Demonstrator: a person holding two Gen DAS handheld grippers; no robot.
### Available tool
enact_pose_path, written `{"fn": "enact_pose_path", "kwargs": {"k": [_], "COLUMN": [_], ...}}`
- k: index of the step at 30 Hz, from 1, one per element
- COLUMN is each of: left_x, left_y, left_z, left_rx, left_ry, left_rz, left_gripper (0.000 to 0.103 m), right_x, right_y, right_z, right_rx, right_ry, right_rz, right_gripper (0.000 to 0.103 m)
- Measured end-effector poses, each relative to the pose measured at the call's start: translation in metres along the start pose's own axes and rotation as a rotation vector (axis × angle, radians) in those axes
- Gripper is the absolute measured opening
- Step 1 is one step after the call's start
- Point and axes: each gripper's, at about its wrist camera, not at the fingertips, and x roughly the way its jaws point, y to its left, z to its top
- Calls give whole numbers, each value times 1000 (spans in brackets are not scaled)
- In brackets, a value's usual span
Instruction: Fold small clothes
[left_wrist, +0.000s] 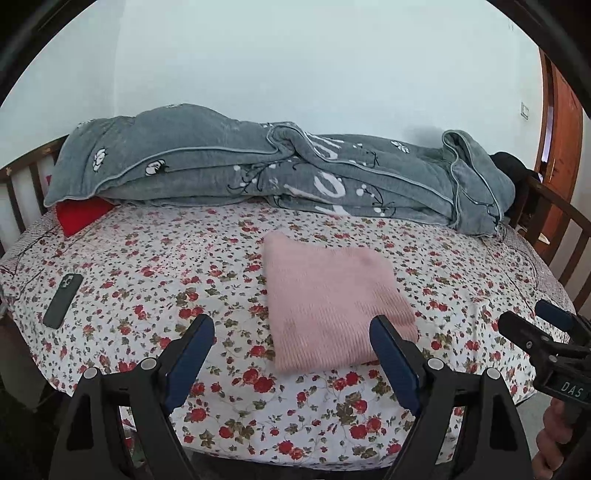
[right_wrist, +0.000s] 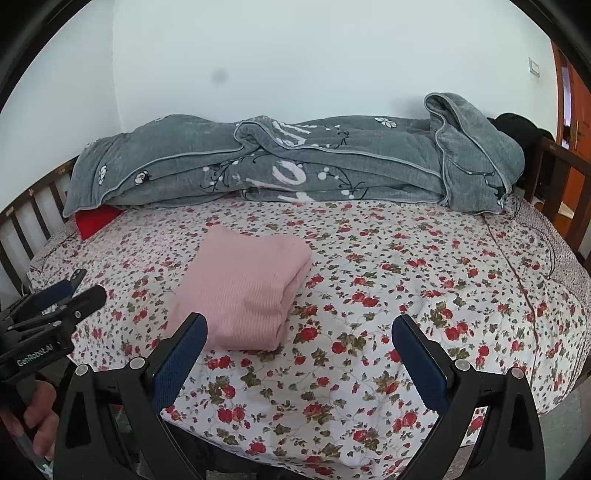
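Note:
A pink knitted garment (left_wrist: 328, 299) lies folded into a thick rectangle on the floral bedsheet (left_wrist: 184, 266); it also shows in the right wrist view (right_wrist: 243, 288). My left gripper (left_wrist: 291, 328) is open and empty, held back from the garment's near edge, with its right fingertip over the garment's near right corner. My right gripper (right_wrist: 297, 328) is open and empty, just right of the garment's near edge. The right gripper also shows at the right edge of the left wrist view (left_wrist: 532, 317), and the left gripper at the left edge of the right wrist view (right_wrist: 83, 291).
A grey bunched blanket (left_wrist: 258, 170) lies along the wall at the back of the bed. A red pillow (left_wrist: 83, 214) peeks out under its left end. A dark phone (left_wrist: 62, 301) lies on the sheet at the left. Wooden bed rails (left_wrist: 554, 236) stand at both sides, and a door (left_wrist: 561, 122) is at far right.

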Motion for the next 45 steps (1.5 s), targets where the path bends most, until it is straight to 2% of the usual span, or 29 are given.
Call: {"fn": "enact_pose_path", "kwargs": {"k": [16, 45], "left_x": [18, 11], "left_y": [-2, -2], "left_z": [-7, -8], "left_rx": [-15, -15], "left_ry": [30, 15], "left_rz": [-8, -4], "left_gripper": [86, 86], "right_x": [8, 4], "right_y": [-4, -7], "right_z": [-4, -10], "right_rx": [1, 20], "right_ry": [-5, -10], "right_rz": [-16, -10], "right_gripper": [99, 99]}}
